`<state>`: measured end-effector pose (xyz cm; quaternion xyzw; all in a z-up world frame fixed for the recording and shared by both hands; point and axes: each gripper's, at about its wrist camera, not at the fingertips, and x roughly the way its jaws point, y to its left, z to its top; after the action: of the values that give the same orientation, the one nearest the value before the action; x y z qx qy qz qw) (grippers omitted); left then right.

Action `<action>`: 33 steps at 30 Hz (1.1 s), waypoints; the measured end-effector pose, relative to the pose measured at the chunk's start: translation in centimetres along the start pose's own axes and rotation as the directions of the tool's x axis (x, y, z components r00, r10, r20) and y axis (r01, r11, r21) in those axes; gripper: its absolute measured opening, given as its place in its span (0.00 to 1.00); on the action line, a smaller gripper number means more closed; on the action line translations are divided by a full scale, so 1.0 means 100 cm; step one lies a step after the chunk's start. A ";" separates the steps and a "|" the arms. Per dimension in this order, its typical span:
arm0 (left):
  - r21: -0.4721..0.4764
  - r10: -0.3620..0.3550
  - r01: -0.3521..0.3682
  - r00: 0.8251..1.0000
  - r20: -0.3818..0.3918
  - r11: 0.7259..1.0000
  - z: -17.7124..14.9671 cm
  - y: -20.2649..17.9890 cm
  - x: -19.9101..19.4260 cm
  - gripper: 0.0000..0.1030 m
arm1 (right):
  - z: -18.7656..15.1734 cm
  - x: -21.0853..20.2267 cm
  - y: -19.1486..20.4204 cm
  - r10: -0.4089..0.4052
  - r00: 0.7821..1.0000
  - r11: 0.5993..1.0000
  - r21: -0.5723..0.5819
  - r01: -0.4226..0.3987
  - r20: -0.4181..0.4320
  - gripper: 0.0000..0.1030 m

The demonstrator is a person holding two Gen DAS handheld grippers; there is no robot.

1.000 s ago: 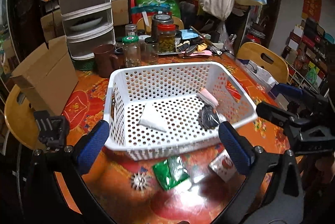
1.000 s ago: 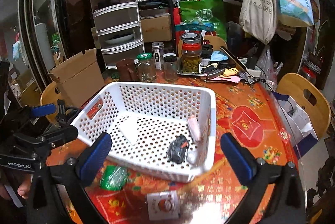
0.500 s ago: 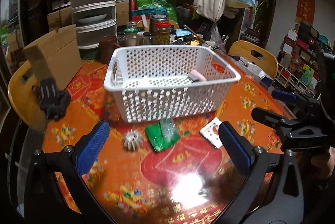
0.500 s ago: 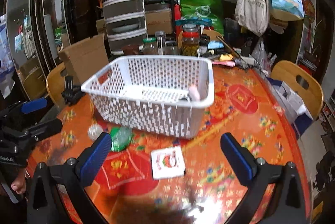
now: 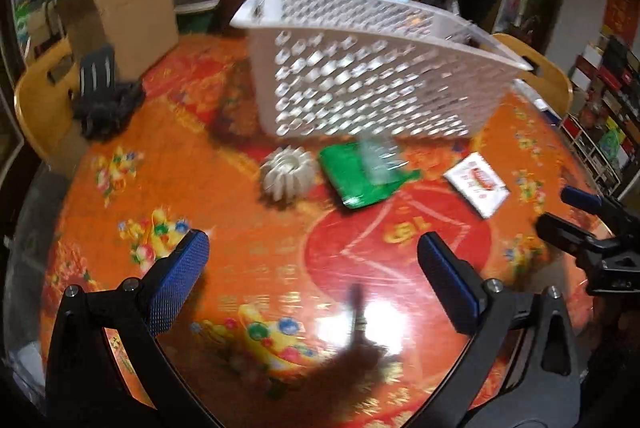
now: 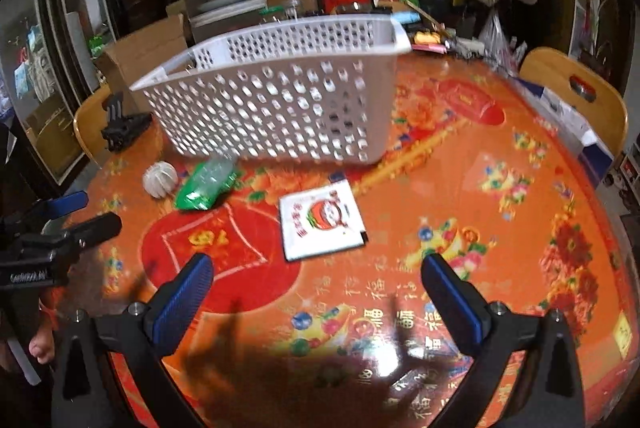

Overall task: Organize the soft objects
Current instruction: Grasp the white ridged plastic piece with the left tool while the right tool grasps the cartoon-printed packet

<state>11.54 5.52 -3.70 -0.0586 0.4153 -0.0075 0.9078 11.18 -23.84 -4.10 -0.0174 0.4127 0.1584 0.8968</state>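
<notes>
A white perforated basket (image 5: 372, 76) stands on the orange patterned table (image 5: 240, 268); it also shows in the right wrist view (image 6: 276, 100). In front of it lie a white ribbed ball (image 5: 287, 173), a green packet (image 5: 360, 174) and a white square packet with a red print (image 5: 478, 184). The right wrist view shows the ball (image 6: 160, 179), the green packet (image 6: 206, 184) and the white packet (image 6: 322, 220). My left gripper (image 5: 314, 272) is open and empty, low over the table, short of the ball. My right gripper (image 6: 316, 286) is open and empty, just short of the white packet.
A black clamp-like object (image 5: 104, 92) lies at the table's left edge by a wooden chair (image 5: 40, 100). A cardboard box (image 5: 136, 12), jars and bags crowd the back. Another wooden chair (image 6: 576, 88) stands at the right.
Both grippers have dropped lower and closer to the table, so the basket's inside is now hidden behind its near wall. The items in front of the basket look larger.
</notes>
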 end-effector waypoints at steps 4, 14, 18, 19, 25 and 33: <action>-0.039 0.000 -0.002 0.999 -0.042 0.999 0.006 0.017 0.023 1.00 | -0.001 0.016 -0.003 0.015 0.999 1.000 0.003 -0.015 -0.029 1.00; -0.051 0.004 -0.008 0.997 -0.083 0.999 0.034 0.030 0.073 0.88 | 0.009 0.043 0.001 0.008 0.998 1.000 -0.027 -0.010 -0.061 0.89; -0.056 0.015 -0.019 0.996 -0.084 0.998 0.041 0.033 0.084 0.83 | 0.014 0.053 -0.001 0.016 0.997 0.999 -0.028 -0.018 -0.073 0.88; -0.056 0.013 -0.018 0.997 -0.082 0.998 0.042 0.033 0.085 0.82 | 0.014 0.055 -0.001 0.016 0.997 0.999 -0.030 -0.018 -0.075 0.87; -0.041 0.034 -0.037 0.997 -0.071 0.998 0.043 0.032 0.088 0.77 | 0.021 0.066 0.005 -0.021 0.997 0.997 -0.069 0.015 -0.076 0.81; -0.027 0.045 -0.047 0.997 -0.066 0.999 0.041 0.027 0.085 0.75 | 0.024 0.074 0.014 -0.080 0.993 0.989 -0.127 0.069 -0.084 0.76</action>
<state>20.10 8.08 -7.73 -0.0615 0.4462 0.0173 0.8926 17.00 -20.09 -7.91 -0.0955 0.4406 0.1493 0.8800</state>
